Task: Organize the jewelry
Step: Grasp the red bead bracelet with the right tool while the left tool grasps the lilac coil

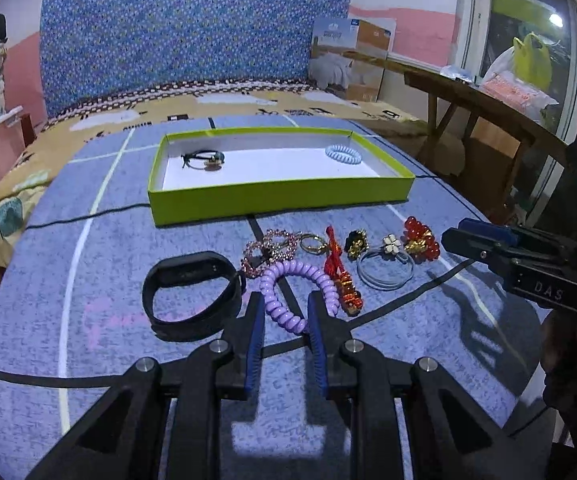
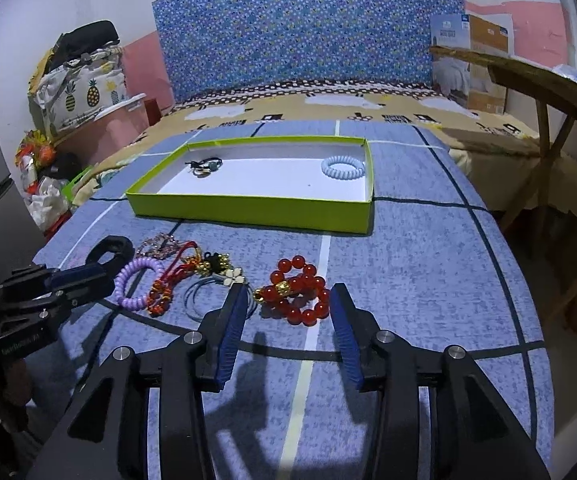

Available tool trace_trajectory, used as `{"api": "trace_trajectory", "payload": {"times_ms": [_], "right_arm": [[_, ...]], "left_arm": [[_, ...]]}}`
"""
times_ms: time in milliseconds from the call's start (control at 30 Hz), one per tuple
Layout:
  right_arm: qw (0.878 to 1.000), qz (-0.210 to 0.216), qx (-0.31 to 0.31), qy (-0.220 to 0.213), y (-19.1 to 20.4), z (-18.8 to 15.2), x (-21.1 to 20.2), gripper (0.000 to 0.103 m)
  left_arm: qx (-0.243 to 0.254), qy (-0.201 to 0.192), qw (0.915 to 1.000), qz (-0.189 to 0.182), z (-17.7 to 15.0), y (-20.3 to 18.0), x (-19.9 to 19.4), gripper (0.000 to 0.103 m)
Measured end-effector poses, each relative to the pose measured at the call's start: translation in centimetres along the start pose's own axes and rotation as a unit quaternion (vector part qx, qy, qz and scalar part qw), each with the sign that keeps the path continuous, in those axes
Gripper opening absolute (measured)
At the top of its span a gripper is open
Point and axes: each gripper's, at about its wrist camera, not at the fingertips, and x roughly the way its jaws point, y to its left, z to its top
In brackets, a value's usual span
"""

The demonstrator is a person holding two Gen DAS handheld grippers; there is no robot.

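Now my left tongs (image 1: 286, 312), jaws apart, straddle the purple coil (image 1: 296, 288); right tongs (image 2: 288, 312) gape before red beads (image 2: 298, 292); next, close.

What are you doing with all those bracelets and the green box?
A person is sorting jewelry into the green box with two tongs. Two pieces lie inside already: a light blue coil hair tie and a dark cord bracelet. The rest sit on the blue cloth. The left tongs, open, straddle the purple coil hair tie. The right tongs, open, reach around the red bead bracelet. Nothing is lifted yet.
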Motion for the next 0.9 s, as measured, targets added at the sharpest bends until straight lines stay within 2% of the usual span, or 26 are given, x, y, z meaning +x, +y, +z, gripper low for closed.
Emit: {"api": "trace_trajectory", "payload": {"times_ms": [333, 667, 900], "right_arm": [[0.999, 0.017, 0.032, 0.037, -0.7, 0.7, 2.6, 0.044], [0.997, -0.021, 0.026, 0.064, -1.0, 1.4, 4.0, 0.045], [0.997, -0.018, 0.024, 0.071, -1.4, 1.7, 4.5, 0.046]], "left_arm": [[-0.009, 0.03, 0.9995, 0.003, 0.3, 0.2, 1.3, 0.023], [-0.005, 0.048, 0.9988, 0.013, 0.7, 0.1, 2.4, 0.023], [0.002, 0.05, 0.9986, 0.018, 0.7, -0.1, 2.6, 0.023]]}}
